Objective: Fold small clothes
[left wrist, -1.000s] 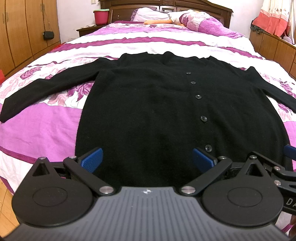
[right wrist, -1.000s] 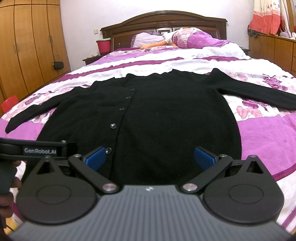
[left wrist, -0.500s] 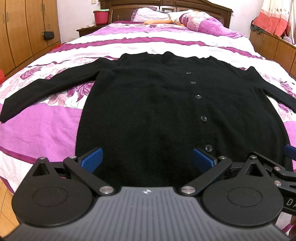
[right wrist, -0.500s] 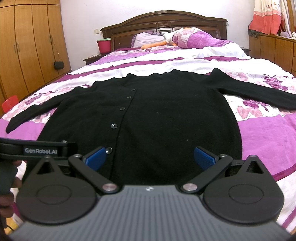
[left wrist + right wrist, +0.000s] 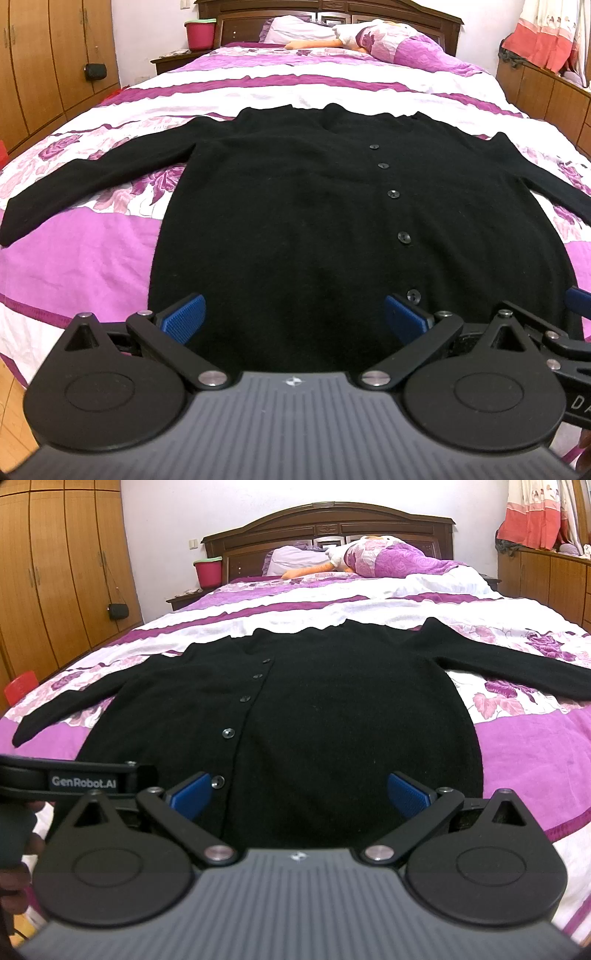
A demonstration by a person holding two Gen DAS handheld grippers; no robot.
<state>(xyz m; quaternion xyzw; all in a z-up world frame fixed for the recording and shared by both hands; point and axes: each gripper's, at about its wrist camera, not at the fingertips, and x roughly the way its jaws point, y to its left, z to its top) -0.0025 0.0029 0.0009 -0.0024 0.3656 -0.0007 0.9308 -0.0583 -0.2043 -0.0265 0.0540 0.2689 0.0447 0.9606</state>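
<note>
A black buttoned cardigan (image 5: 295,206) (image 5: 332,709) lies flat on the bed, front up, both sleeves spread out to the sides and its hem toward me. My left gripper (image 5: 295,319) hovers open over the hem's left half, blue pads wide apart with nothing between them. Over the hem's right half my right gripper (image 5: 301,795) is open too, holding nothing. The left gripper's body (image 5: 74,781) shows at the left edge of the right wrist view.
The bed (image 5: 85,258) has a purple and white floral cover. Pillows and a folded quilt (image 5: 388,559) lie by the dark wooden headboard. A red bucket (image 5: 200,35) sits on the nightstand. Wooden wardrobes (image 5: 62,579) line the left wall, low cabinets (image 5: 546,96) the right.
</note>
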